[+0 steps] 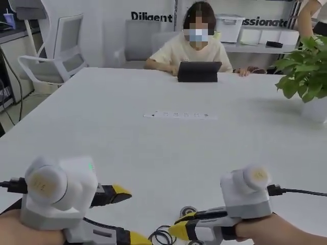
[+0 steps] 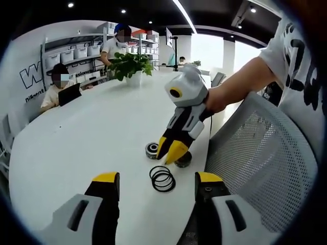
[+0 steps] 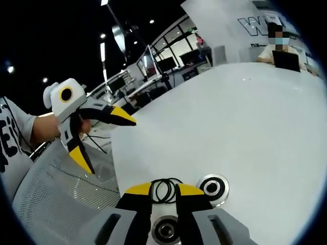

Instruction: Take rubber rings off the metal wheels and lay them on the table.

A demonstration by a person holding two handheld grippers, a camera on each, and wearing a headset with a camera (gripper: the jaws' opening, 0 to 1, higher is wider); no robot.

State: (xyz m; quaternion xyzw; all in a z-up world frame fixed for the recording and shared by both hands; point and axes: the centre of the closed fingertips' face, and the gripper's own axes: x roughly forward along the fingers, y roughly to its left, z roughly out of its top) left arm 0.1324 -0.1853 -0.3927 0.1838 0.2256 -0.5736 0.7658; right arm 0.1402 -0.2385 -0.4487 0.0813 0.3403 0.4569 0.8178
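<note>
One wheel [image 3: 166, 229] sits lowest in the right gripper view, between the fingers [image 3: 139, 193] of the right gripper [image 2: 170, 152]. These stand a narrow gap apart, and whether they pinch the wheel cannot be told. Just past their yellow tips, black rings [image 2: 162, 179] lie in a loose pile on the white counter [image 1: 163, 143], near its edge. A second wheel [image 3: 213, 188] rests just beside the pile. The left gripper [image 3: 109, 145] hovers near, fingers spread wide and holding nothing, aimed toward the rings. A mesh chair [image 2: 255, 153] stands at the counter's edge. Across the counter a person [image 1: 181, 51] sits behind a tablet [image 1: 199, 71], with a plant [image 1: 304, 71] off to one side.
</note>
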